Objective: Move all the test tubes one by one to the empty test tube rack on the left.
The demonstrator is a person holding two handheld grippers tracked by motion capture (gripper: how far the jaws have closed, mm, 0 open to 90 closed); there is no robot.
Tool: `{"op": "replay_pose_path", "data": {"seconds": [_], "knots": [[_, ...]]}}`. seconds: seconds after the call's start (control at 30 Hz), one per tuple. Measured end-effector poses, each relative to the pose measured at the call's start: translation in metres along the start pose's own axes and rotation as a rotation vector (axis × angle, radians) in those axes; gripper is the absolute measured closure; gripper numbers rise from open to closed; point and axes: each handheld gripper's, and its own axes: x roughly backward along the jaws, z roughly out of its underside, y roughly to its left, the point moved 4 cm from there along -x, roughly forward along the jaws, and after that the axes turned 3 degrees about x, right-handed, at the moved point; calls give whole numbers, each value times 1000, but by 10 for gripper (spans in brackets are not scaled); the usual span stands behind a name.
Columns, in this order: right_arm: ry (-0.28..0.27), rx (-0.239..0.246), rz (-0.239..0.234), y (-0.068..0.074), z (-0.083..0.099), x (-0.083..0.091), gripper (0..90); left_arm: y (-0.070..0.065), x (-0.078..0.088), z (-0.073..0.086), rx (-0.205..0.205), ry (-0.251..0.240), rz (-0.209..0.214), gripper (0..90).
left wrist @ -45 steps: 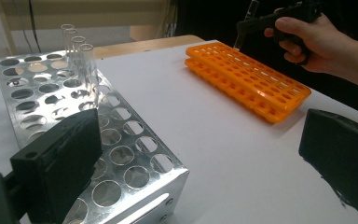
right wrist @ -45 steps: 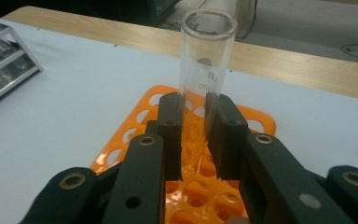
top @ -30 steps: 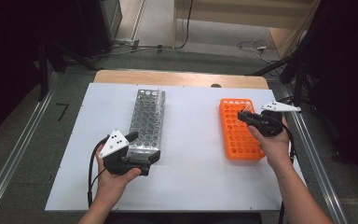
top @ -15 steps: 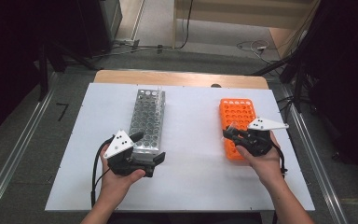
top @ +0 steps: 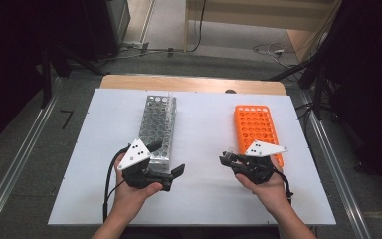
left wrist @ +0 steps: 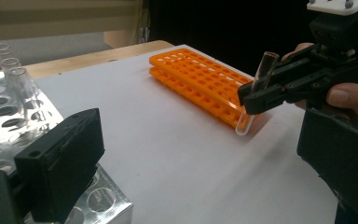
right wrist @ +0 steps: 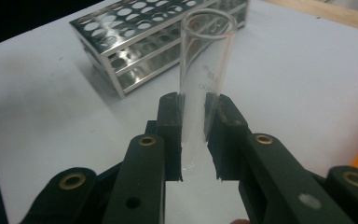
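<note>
My right gripper is shut on a clear glass test tube, held upright just above the white board, in front of the near end of the orange rack. In the left gripper view the tube hangs between those jaws with its round bottom near the orange rack. My left gripper stands open and holds nothing, at the near end of the metal rack. A few glass tubes stand in that metal rack.
Both racks lie on a white board set on a wooden table. Bare board lies between the two racks and in front of them. Metal rails run along both sides, and cables lie on the floor beyond.
My right gripper has carried the tube from above the orange rack toward the near edge and a little left. The left gripper has hardly moved.
</note>
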Motion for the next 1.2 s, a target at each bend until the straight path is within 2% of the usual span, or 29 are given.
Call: {"op": "replay_pose_path", "data": {"seconds": [0.33,0.47,0.67,0.87,1.2], "knots": [[17,50,-56,27,-1,-12,740,-13,-10,0,-13,19,57,38],[18,71,-76,36,-2,-16,739,-17,-15,1,-4,28,88,47],[20,95,-100,48,-4,-20,740,-22,-17,2,4,35,112,89],[19,116,-114,57,-6,-22,740,-28,-21,4,-6,48,132,201],[25,134,-138,67,-8,-25,740,-40,-29,8,-40,79,156,485]]}}
